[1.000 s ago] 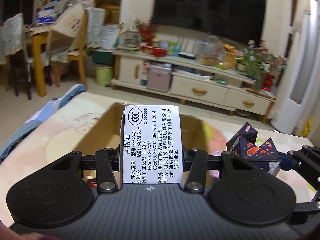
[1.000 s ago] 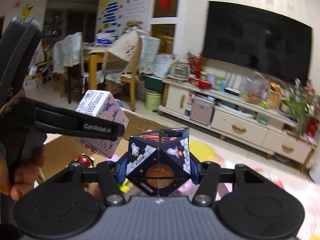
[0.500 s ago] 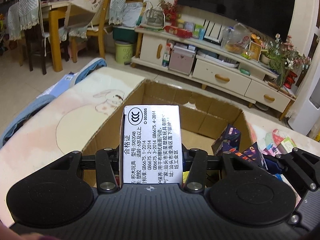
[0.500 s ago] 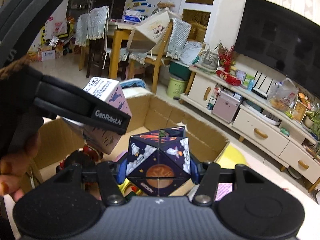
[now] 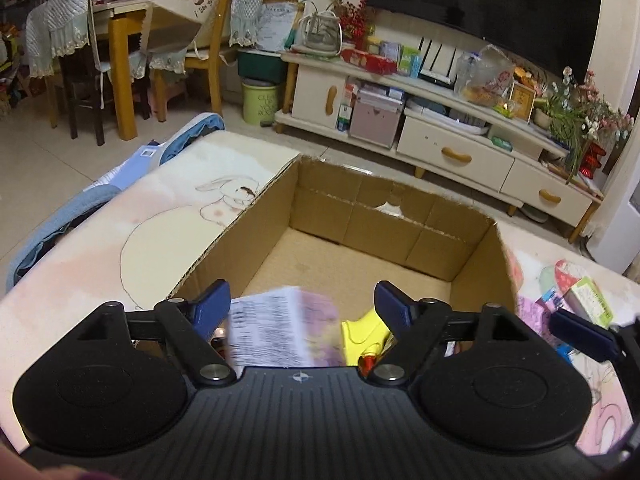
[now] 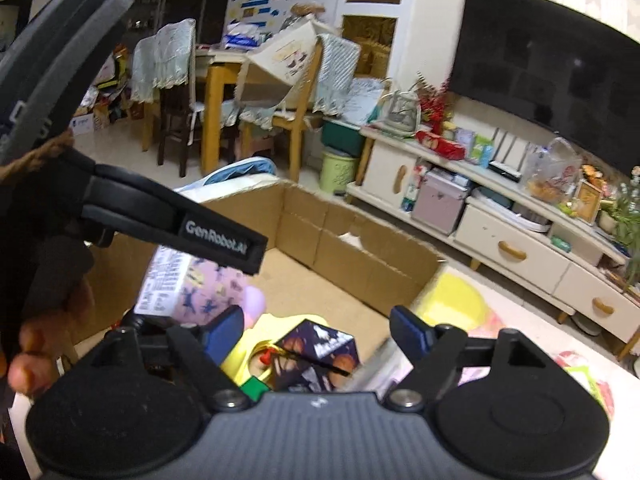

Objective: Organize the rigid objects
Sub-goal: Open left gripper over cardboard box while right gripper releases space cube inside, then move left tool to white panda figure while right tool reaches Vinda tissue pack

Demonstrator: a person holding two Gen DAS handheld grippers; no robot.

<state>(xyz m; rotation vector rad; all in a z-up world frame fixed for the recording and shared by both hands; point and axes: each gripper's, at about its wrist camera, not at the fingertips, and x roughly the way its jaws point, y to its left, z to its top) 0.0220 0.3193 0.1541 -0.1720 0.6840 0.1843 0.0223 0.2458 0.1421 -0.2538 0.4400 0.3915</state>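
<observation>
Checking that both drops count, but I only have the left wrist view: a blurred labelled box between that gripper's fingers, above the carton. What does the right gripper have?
Observer: Nothing gripped. The right gripper's jaws are opening; the space-print cube lies loose below them.
Operator: Inside the carton?
Observer: Apparently: it rests by a yellow toy within the cardboard box walls.
Operator: And my box?
Observer: The pink box is tilted, dark figures printed on its side, below a finger of the left gripper.

The box [image 5: 360, 216] is rough brown cardboard with torn edges. The hand-held gripper [image 5: 302, 308] is matt black plastic with shiny metal screws.
</observation>
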